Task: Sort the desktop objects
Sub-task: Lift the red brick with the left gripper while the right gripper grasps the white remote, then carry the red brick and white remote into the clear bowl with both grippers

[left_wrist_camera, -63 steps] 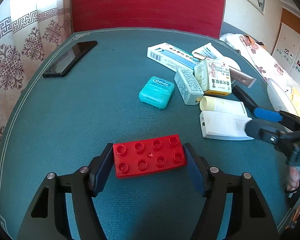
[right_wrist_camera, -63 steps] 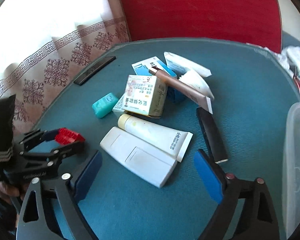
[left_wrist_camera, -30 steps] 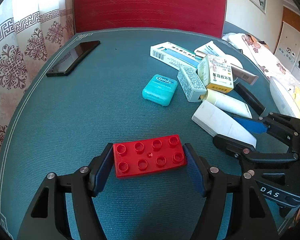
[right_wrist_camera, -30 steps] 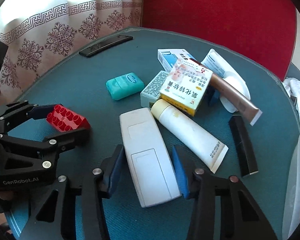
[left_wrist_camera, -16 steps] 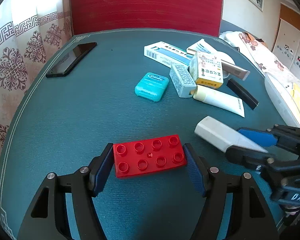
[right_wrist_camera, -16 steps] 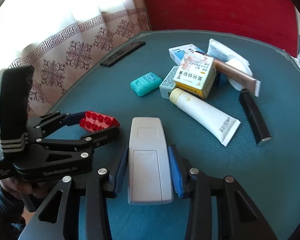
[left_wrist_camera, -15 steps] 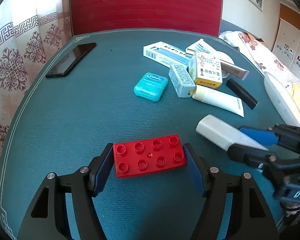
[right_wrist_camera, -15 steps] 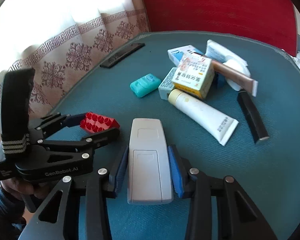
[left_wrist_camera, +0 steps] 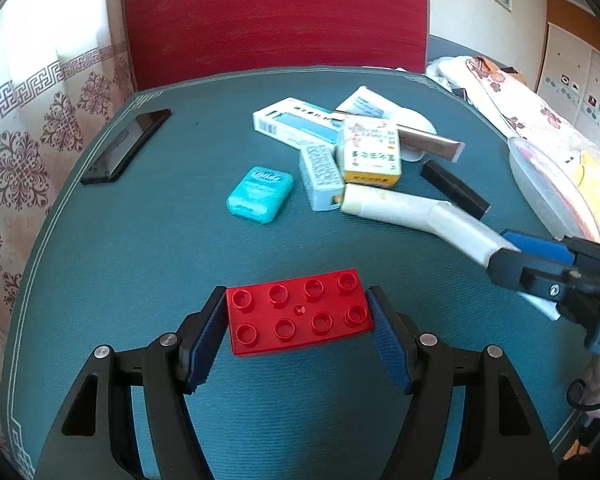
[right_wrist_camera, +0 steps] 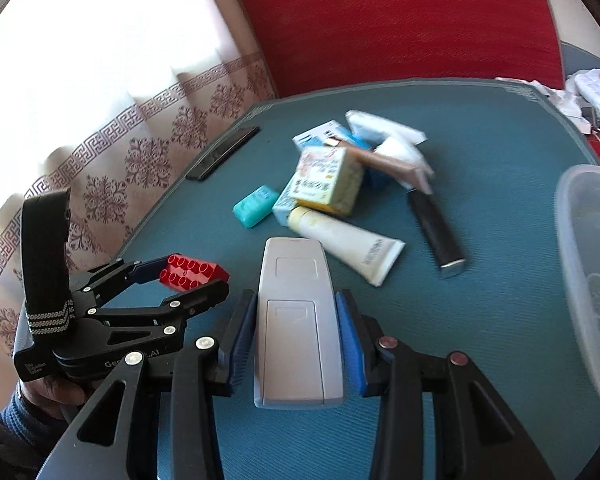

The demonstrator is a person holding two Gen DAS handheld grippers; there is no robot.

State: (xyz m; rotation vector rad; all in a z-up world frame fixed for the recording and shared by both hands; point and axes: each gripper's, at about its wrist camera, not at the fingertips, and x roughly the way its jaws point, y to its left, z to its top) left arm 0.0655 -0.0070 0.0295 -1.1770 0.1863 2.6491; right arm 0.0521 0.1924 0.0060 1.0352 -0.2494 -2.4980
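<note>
My left gripper [left_wrist_camera: 298, 316] is shut on a red toy brick [left_wrist_camera: 298, 316] and holds it above the teal table [left_wrist_camera: 140, 240]. It also shows in the right wrist view [right_wrist_camera: 188, 272] at the left. My right gripper [right_wrist_camera: 296, 328] is shut on a white remote control [right_wrist_camera: 296, 312], lifted off the table. The remote also shows at the right of the left wrist view [left_wrist_camera: 466, 232]. A pile of desk items lies further back: a cream tube [right_wrist_camera: 344, 240], a yellow carton [right_wrist_camera: 328, 184], a teal floss case [right_wrist_camera: 256, 206], a blue-white box [left_wrist_camera: 296, 124].
A black phone [left_wrist_camera: 128, 144] lies near the far left edge. A black bar [right_wrist_camera: 436, 228] lies right of the tube. A clear plastic container [right_wrist_camera: 588, 264] stands at the right edge. A red chair back [left_wrist_camera: 276, 16] rises behind the table.
My right gripper closed on the white remote, lifted it off the table and carried it to the right, toward the container. My left gripper kept hold of the red brick.
</note>
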